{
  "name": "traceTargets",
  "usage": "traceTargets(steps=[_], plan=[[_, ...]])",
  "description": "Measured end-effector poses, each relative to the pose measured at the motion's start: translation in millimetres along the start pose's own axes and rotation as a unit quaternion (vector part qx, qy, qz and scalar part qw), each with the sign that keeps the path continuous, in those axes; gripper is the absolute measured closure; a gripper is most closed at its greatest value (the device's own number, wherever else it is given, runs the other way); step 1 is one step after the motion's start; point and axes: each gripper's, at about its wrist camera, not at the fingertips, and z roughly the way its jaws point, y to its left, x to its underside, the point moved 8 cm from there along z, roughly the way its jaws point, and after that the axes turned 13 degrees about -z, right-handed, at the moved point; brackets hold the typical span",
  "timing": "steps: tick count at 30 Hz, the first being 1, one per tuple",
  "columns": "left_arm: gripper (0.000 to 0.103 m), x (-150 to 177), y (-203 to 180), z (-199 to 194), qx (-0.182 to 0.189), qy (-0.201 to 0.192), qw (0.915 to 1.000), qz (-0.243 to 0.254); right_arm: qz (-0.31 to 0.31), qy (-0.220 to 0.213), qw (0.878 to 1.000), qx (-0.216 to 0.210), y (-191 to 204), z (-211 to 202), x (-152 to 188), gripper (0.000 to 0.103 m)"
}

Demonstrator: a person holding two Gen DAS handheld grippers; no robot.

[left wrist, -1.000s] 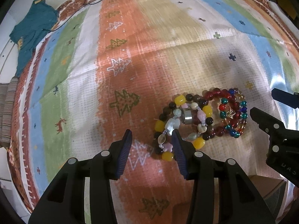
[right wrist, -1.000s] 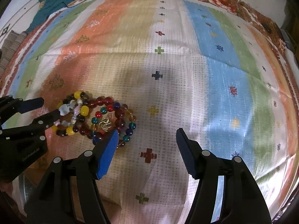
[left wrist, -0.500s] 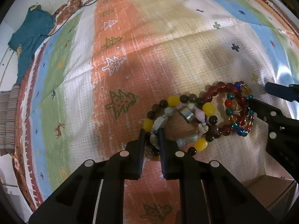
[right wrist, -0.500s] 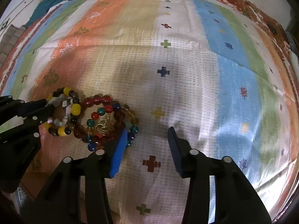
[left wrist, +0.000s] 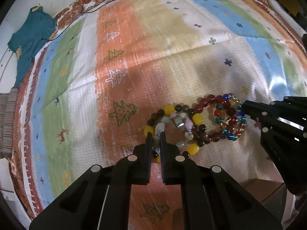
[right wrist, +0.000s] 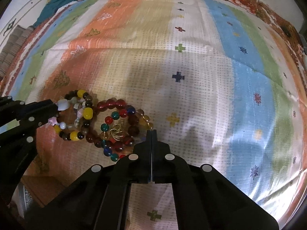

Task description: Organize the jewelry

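A tangle of bead bracelets lies on the striped cloth. The yellow and pale stone bracelet (left wrist: 195, 119) is on the left side of the pile, and the red and multicoloured bead bracelet (left wrist: 216, 113) with a gold charm (right wrist: 117, 131) is on the right. My left gripper (left wrist: 157, 135) is shut on the pale beads of the yellow and stone bracelet (right wrist: 87, 113). My right gripper (right wrist: 151, 132) is shut on the amber beads (right wrist: 145, 118) at the right edge of the multicoloured bracelet (right wrist: 119, 115); it also shows in the left wrist view (left wrist: 247, 106).
A teal garment (left wrist: 28, 38) lies at the far left edge of the cloth, with thin cables (left wrist: 107, 0) near the far border. A striped folded fabric (left wrist: 6, 118) is at the left. A cardboard box corner (left wrist: 268, 189) shows at the lower right.
Both grippers came down onto the pile and closed, the left on the pale stone beads and the right on the far edge of the multicoloured bracelet.
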Motion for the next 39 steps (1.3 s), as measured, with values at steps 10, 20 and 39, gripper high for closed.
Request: traceTargets(steps=[10,20,39], plan=[[0.096,-4,0,-29,0.028,-0.024,0.9993,-0.011,0.007,-0.013,1.0,-0.01,1,-16,-4,0.102],[0.096,-3,5,-24,0.025,-0.016,0.9995,-0.014,0.02,0.004,1.0,0.003,-5,-5,1,0.101],[0.095,-5,4,-13,0.019,-0.009,0.9997,-0.009,0.01,0.016,1.0,0.013,-5,9,5,0.066]])
